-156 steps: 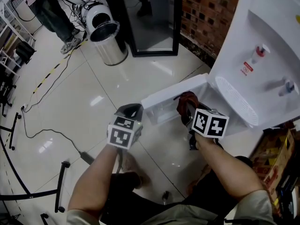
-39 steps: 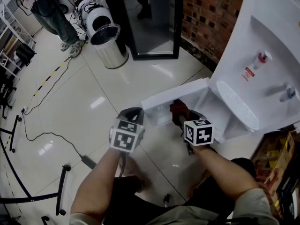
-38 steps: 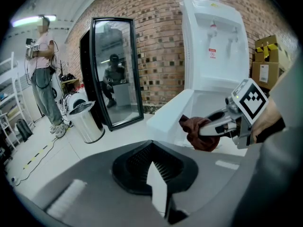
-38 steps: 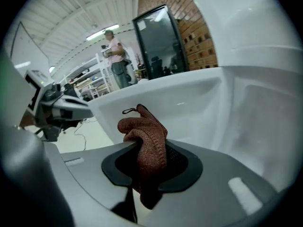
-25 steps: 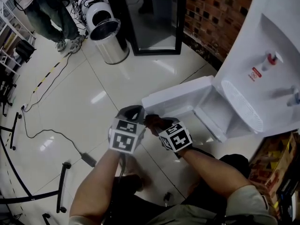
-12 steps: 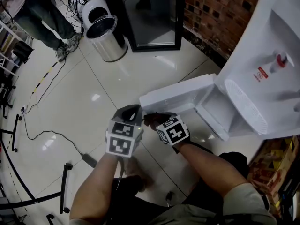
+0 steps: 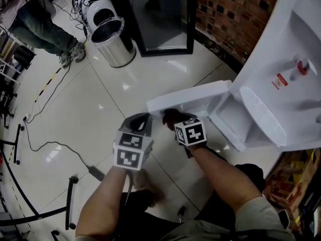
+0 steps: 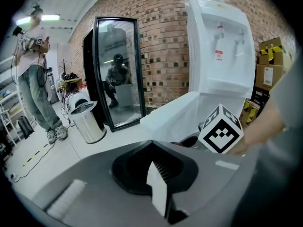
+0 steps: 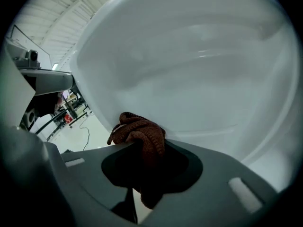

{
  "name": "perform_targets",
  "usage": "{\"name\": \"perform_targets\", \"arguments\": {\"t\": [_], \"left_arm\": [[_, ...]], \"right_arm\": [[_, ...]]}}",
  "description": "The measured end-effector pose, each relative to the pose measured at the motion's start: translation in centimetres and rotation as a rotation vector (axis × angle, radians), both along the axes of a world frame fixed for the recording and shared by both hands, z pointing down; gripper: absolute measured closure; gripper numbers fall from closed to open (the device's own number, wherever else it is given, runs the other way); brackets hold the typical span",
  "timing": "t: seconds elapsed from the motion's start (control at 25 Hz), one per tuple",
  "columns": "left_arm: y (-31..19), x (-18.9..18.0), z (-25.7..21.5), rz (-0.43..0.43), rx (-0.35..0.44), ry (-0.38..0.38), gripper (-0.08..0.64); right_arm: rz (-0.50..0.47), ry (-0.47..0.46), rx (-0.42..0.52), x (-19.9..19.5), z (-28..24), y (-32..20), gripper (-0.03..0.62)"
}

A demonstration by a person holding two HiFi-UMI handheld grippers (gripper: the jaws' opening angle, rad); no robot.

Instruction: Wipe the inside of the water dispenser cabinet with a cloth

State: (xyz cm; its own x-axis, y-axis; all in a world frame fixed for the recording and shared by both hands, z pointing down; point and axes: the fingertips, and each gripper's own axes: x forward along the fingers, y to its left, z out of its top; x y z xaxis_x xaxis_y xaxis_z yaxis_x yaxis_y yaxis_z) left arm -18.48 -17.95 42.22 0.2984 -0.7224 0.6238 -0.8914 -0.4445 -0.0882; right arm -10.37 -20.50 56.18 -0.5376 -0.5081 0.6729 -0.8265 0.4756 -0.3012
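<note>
A dark red cloth (image 9: 140,137), centre of the right gripper view, sits close against the white open door (image 7: 186,97) of the dispenser (image 7: 281,69). Only a bunched end looks pinched, so a hard drag might pull it free. The right gripper (image 9: 142,174) has its fingers clamped on the cloth, partway apart. The left gripper (image 8: 158,193), lower centre, has its fingers together and holds nothing.

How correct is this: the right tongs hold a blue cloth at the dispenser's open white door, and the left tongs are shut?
Only the colour is wrong: the right gripper view shows the cloth is reddish brown, not blue. The right tongs hold it at the open white door, and the left tongs are shut.
</note>
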Motion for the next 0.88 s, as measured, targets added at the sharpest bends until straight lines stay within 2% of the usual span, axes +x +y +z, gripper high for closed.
{"name": "perform_targets", "arguments": {"t": [0.28, 0.6, 0.88], "left_arm": [[-0.2, -0.1, 0.0, -0.011, 0.001, 0.011, 0.560], [-0.5, -0.3, 0.1, -0.019, -0.002, 0.008, 0.560], [-0.5, -0.1, 0.1, -0.021, 0.002, 0.007, 0.560]], "right_arm": [[0.107, -0.061, -0.058, 1.0, 1.1, -1.0, 0.480], [0.330, -0.063, -0.056, 7.6, 1.0, -2.6, 0.480], [0.467, -0.071, -0.042, 12.3, 0.3, -3.4, 0.480]]}}
